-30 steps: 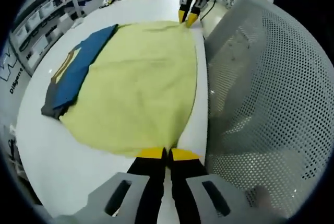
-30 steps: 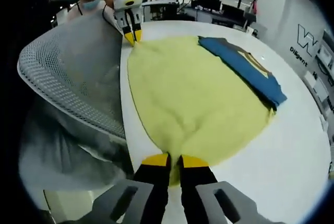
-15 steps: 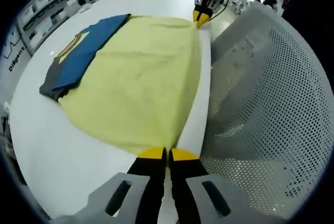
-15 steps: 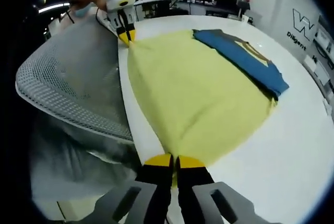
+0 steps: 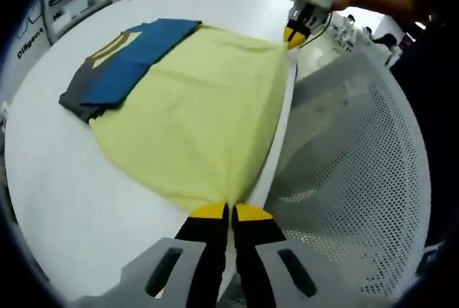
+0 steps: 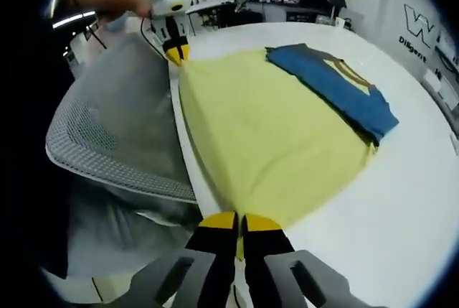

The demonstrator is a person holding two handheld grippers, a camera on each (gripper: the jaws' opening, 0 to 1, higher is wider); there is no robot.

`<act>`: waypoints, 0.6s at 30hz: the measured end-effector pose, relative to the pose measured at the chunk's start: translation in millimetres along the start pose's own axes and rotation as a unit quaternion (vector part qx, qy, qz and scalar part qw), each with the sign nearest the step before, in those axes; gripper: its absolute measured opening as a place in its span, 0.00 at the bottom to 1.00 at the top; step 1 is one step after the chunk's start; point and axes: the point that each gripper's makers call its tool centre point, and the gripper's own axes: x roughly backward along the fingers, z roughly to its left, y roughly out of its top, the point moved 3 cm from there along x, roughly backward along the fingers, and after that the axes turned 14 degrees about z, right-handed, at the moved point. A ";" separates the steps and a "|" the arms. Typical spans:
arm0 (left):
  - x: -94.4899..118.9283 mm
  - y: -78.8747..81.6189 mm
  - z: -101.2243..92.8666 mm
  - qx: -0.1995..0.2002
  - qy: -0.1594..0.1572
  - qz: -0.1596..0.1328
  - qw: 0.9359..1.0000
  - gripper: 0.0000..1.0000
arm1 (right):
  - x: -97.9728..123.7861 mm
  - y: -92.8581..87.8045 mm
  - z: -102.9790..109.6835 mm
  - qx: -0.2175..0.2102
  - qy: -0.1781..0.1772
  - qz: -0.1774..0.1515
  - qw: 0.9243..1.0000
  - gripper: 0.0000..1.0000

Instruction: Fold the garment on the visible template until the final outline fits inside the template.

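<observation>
While both grippers (image 5: 229, 212) (image 6: 239, 222) pinch garment (image 5: 201, 114) corners (fingers closed), cloth taut, table (image 5: 57, 179) below.

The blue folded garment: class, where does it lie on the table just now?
The blue folded garment lies on the white table at the far edge of the yellow garment, opposite the edge pinched by both grippers.

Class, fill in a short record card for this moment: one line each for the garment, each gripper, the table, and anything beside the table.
garment: yellow shirt, blue collar end lying flat on the table
left gripper: shut on the shirt's near hem corner
right gripper: shut on the other hem corner
hem: stretched taut between the two grippers along the table edge
table: white, round
beside table: grey mesh chair back
template: cannot tell
</observation>
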 end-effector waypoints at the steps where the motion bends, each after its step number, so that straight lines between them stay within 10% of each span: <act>1: 0.6 -0.2 -0.8 0.000 -0.003 0.002 1.000 0.00 | 0.3 -0.2 1.1 0.000 0.003 0.001 1.000 0.00; 18: 39.8 12.6 -11.8 0.042 -0.112 0.012 0.993 0.00 | 35.4 3.4 10.0 -0.013 0.082 0.034 0.996 0.00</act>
